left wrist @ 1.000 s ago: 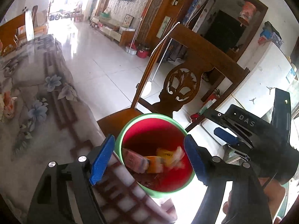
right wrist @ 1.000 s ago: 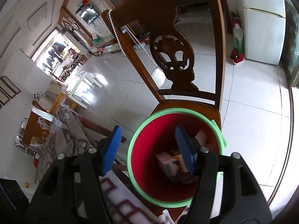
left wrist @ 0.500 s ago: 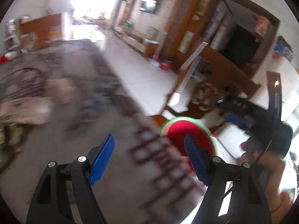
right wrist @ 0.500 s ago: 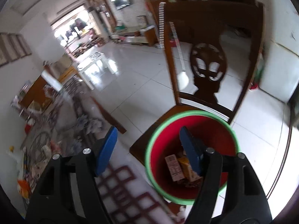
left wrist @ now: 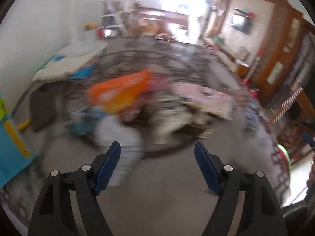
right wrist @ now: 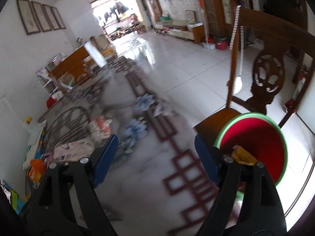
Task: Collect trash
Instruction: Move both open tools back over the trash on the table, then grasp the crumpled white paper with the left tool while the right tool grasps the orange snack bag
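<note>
A red bin with a green rim (right wrist: 259, 137) stands on a wooden chair seat beside the table, with a yellow wrapper (right wrist: 243, 156) lying inside it. My right gripper (right wrist: 155, 143) hangs over the table edge just left of the bin. Its jaws are opening and nothing is between them. My left gripper (left wrist: 156, 149) is open and empty above the table, facing a blurred heap of trash: an orange wrapper (left wrist: 118, 92) and pale pink wrappers (left wrist: 196, 98). The bin's rim (left wrist: 283, 153) shows at the far right of the left wrist view.
The table wears a grey cloth with red squares and blue flowers (right wrist: 149, 177). Wrappers (right wrist: 72, 149) and an orange packet (right wrist: 36, 169) lie at its left. A carved wooden chair (right wrist: 267, 78) stands behind the bin. A blue box (left wrist: 11, 153) sits at the table's left.
Both grippers swung away from above the bin and over the table. The left view now faces the trash heap. The right jaws have spread wider.
</note>
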A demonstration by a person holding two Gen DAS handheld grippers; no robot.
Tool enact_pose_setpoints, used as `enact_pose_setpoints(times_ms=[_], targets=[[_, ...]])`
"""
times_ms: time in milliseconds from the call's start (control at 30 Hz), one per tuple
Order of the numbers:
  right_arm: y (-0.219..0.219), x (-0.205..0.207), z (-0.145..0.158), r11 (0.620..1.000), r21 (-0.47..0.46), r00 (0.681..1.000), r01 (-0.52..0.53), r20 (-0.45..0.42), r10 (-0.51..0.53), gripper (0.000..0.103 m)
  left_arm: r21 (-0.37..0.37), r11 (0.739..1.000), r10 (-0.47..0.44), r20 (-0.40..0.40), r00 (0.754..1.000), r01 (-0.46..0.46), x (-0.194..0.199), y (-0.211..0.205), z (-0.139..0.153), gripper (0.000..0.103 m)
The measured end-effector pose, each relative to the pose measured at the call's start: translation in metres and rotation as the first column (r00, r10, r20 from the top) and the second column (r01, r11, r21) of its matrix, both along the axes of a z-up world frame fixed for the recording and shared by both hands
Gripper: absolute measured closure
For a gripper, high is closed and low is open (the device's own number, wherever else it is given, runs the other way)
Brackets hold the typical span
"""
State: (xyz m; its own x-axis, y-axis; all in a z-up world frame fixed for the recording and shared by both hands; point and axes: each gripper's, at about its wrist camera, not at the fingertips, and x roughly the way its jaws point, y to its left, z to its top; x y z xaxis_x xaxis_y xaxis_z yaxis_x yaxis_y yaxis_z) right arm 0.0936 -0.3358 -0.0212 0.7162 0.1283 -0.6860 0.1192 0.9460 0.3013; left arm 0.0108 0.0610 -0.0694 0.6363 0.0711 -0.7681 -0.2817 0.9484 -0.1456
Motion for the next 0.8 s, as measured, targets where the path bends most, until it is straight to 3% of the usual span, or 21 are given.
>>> enact_pose_setpoints(times_ms=[200,433,533,600,633,667,800], targets=[[0.044,0.001,0.0,0.996,-0.062,0.998,-0.065,-0.006,0.064,0.025,-0.109,0.987,0.112,-0.043,0.993,-0.116,-0.006,0.058,-0.026,0.029],[0.083,0.007,-0.006,0.985,-0.119,0.992,-0.122,-0.033,0.119,0.024,-0.203,0.973,0.104,-0.026,0.994,-0.107,0.004,0.061,-0.044,0.029],[0.098,0.009,-0.011,0.978,-0.146,0.988,-0.151,-0.046,0.146,0.023,-0.187,0.979,0.081,-0.023,0.996,-0.083,0.008,0.056,-0.046,0.03],[0.107,0.01,-0.013,0.971,-0.161,0.984,-0.174,-0.055,0.168,0.023,-0.186,0.981,0.058,-0.018,0.998,-0.06,0.009,0.053,-0.047,0.038],[0.11,0.01,-0.013,0.969,-0.165,0.983,-0.181,-0.057,0.174,0.023,-0.205,0.978,0.04,-0.009,0.999,-0.041,0.009,0.052,-0.047,0.05],[0.115,0.01,-0.013,0.967,-0.17,0.981,-0.192,-0.058,0.184,0.023,-0.215,0.976,0.03,-0.003,1.0,-0.03,0.009,0.051,-0.046,0.056],[0.131,0.008,-0.011,0.956,-0.159,0.969,-0.247,-0.05,0.242,0.023,-0.19,0.982,0.025,0.006,1.0,-0.023,0.0,0.046,-0.041,0.062]])
